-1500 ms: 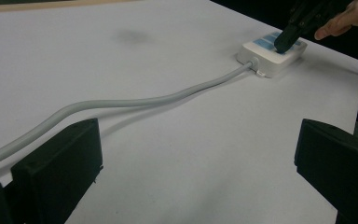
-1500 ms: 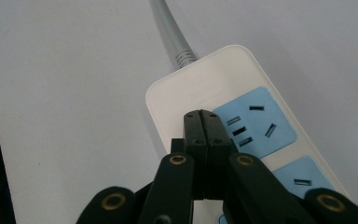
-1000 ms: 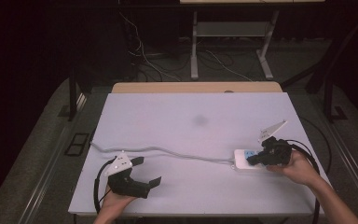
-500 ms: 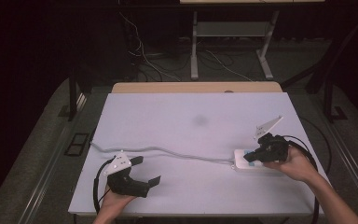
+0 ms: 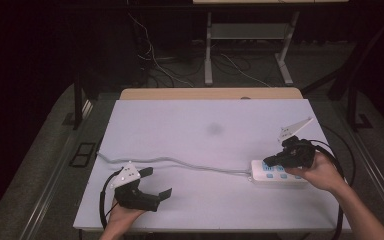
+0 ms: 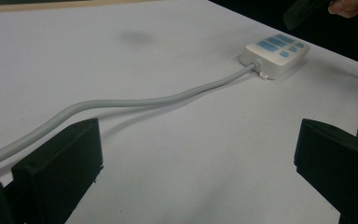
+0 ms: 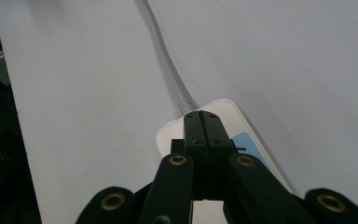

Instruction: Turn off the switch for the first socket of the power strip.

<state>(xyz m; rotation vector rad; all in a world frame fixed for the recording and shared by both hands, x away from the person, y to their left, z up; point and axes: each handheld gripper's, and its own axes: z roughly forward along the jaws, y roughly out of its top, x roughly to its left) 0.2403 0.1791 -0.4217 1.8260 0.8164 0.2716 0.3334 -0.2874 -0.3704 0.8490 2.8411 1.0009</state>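
Closest to the person, the left gripper (image 5: pixel 152 187) rests low on the near left part of the white table (image 5: pixel 190 125), held by the left hand (image 5: pixel 122 215), its two black jaws standing wide apart with nothing between them. Its own view looks out across the tabletop between those spread jaws, one at the lower left and one at the lower right. Just beyond it a grey cable (image 5: pixel 180 162) snakes across the table from the left edge toward the right, lying flat on the surface and passing close to the left jaw in the left gripper view (image 6: pixel 135 100). That cable ends at a white power strip (image 5: pixel 275 172) with blue sockets, which lies flat on the right side of the table near its front edge (image 6: pixel 275 53). Over the strip's cable end sits the right gripper (image 5: pixel 270 161), held in the right hand (image 5: pixel 320 172); its jaws are pressed together with nothing clamped between them, as the right gripper view shows plainly (image 7: pixel 201 119), tips pointing down at the strip's end (image 7: pixel 223 121) where the cable (image 7: pixel 165 70) enters. Whether the tips touch the strip cannot be told. Farther back on the tabletop is a faint dark smudge (image 5: pixel 214 129)
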